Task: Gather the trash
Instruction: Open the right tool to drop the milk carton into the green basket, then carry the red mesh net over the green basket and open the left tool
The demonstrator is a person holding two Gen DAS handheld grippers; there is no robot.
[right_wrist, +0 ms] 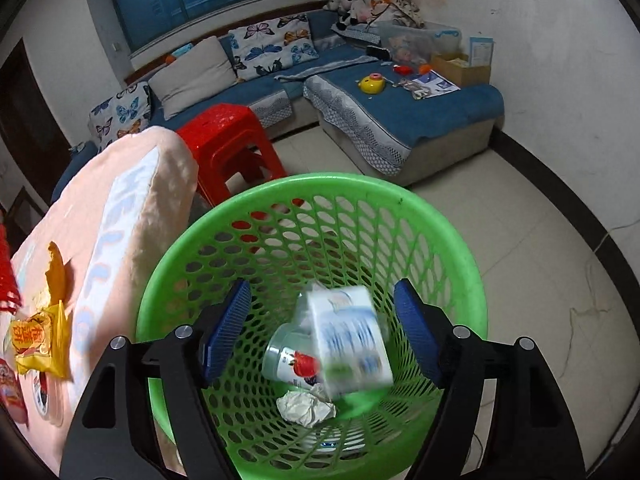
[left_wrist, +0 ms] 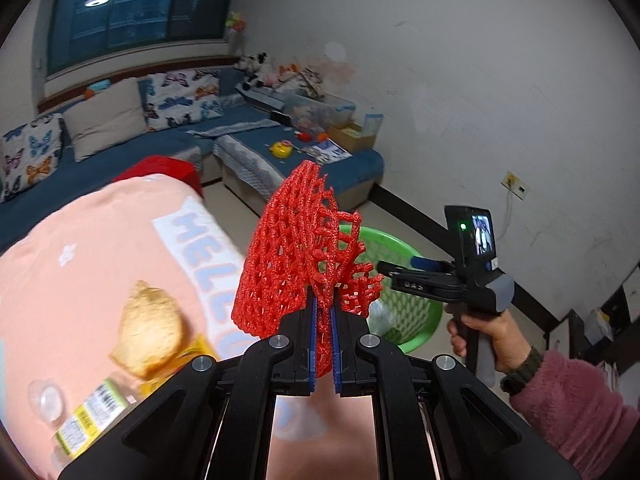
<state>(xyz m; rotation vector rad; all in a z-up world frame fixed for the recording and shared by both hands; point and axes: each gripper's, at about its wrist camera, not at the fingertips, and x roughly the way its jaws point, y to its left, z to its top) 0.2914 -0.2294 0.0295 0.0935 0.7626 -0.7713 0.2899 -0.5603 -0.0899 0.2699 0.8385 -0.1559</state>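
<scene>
The left tool [left_wrist: 325,316] was clenched on a red foam net [left_wrist: 296,248], carrying it toward the green basket [right_wrist: 440,216]; the right tool [right_wrist: 320,332] stood released above it, a white carton [right_wrist: 348,340] dropping in.

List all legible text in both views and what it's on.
"HELLO": pale panel on the pink blanket, last letters partly hidden.
"GAS": side of the right gripper.
Yellow snack packet: large red characters, unreadable.
Bottle label, milk carton, cup: blurred.
</scene>
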